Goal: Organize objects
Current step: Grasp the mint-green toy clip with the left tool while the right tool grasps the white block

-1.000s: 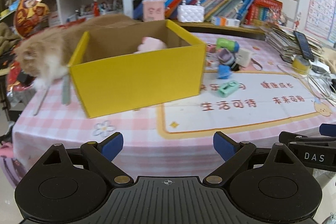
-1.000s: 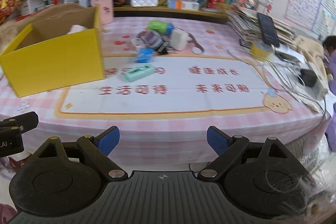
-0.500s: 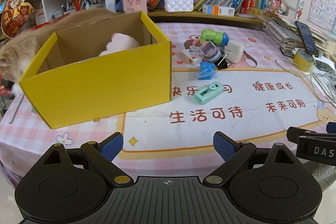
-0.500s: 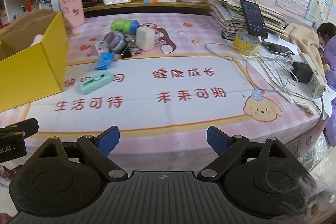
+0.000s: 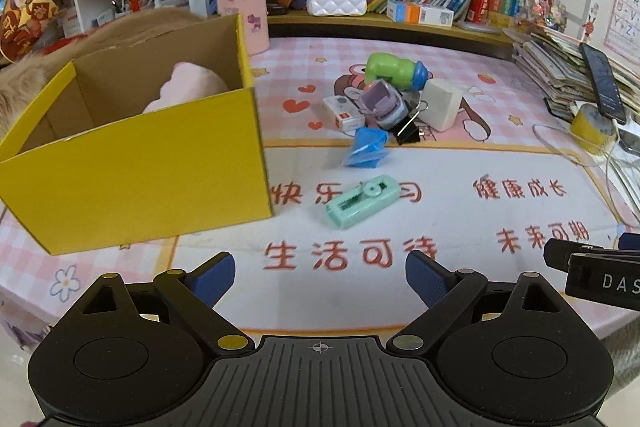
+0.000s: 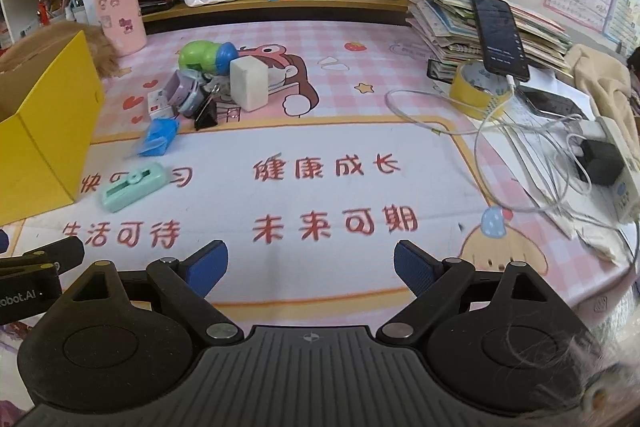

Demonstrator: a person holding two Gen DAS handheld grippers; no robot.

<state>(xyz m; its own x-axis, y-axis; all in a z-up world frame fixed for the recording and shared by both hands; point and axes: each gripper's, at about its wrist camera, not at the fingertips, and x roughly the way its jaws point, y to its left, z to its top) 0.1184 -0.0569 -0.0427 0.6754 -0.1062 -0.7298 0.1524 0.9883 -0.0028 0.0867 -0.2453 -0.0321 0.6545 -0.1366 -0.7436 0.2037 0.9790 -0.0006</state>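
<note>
Both tools spread, holding nothing: left tool, right tool, low over table. Mint case just beside yellow box; clutter pile behind. Pink plush in box.

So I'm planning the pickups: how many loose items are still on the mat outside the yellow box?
7: mint case, blue packet, black clip, white-red box, purple case, green bottle, white block. More may hide underneath.
</note>
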